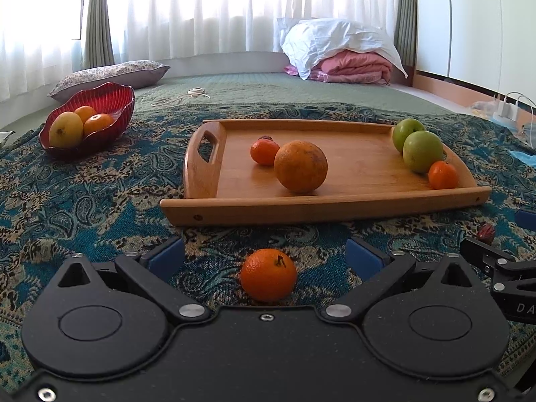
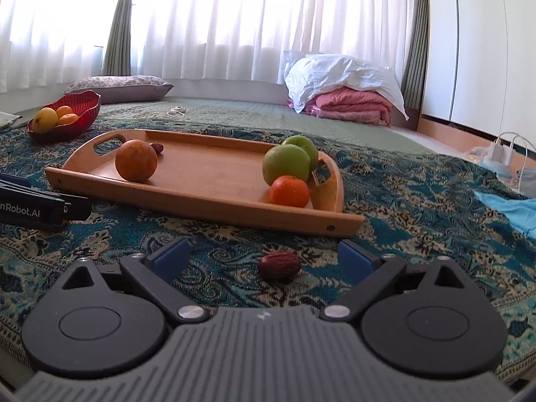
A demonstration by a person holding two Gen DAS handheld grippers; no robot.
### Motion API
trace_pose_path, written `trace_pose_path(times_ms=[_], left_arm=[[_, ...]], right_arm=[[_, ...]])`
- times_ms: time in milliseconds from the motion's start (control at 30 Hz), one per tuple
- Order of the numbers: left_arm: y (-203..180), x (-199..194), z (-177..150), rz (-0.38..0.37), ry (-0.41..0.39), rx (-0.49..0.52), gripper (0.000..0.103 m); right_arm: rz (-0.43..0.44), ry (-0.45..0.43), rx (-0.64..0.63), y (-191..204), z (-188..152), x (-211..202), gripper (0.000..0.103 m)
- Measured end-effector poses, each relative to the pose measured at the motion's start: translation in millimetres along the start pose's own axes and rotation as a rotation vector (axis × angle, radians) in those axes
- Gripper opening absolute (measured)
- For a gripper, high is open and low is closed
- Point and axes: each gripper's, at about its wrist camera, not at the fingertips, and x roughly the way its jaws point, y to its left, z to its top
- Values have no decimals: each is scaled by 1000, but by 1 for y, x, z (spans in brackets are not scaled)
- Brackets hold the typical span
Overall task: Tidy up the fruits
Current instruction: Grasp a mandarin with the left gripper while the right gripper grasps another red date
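- Lying straight ahead of the left claw (image 1: pixel 264 256): one small tangerine (image 1: pixel 268 274), on the patterned cloth (image 1: pixel 83 201), centred in the gap between the two blue pads, touching neither.
- Left claw state: spread wide, gripping nothing; stem of the tangerine points up and slightly right.
- Right claw (image 2: pixel 264 256): likewise spread wide and unloaded; a dark red date (image 2: pixel 279 265) sits on the cloth between its pads, a little right of centre, long axis running left to right, across the line of approach.
- Nearness: each fruit belongs plainly to its own claw; the date shows only at the right edge of the left view.
- Wooden tray (image 1: pixel 335 206): just beyond both loose fruits, its near rim facing the claws; carries a large orange (image 1: pixel 300 166), two green apples (image 1: pixel 422 155), two further tangerines, and a second date at the far left.
- Red bowl (image 1: pixel 110 100): far left, well apart from the tray, holding three yellow-orange fruits.
- Judgement: a short forward advance and squeeze would likely secure either fruit; the date's crosswise lie means the pads would close on its ends.
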Motion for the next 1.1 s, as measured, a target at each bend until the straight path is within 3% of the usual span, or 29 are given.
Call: trace_pose_path(times_ms=[400, 667, 833, 933, 1100], left_arm=[[5, 5, -5, -6, 48, -45, 59], [7, 2, -6, -22, 50, -48, 32], [6, -2, -7, -24, 51, -42, 32], [5, -4, -6, -24, 54, -46, 32], [4, -4, -4, -28, 58, -41, 31]], right_arm=[[25, 16, -14, 5, -2, 4, 79], [7, 27, -7, 3, -2, 6, 55], [-2, 28, -5, 0, -2, 7, 47], [-20, 35, 1, -1, -1, 8, 32], [-16, 37, -9, -1, 1, 8, 31]])
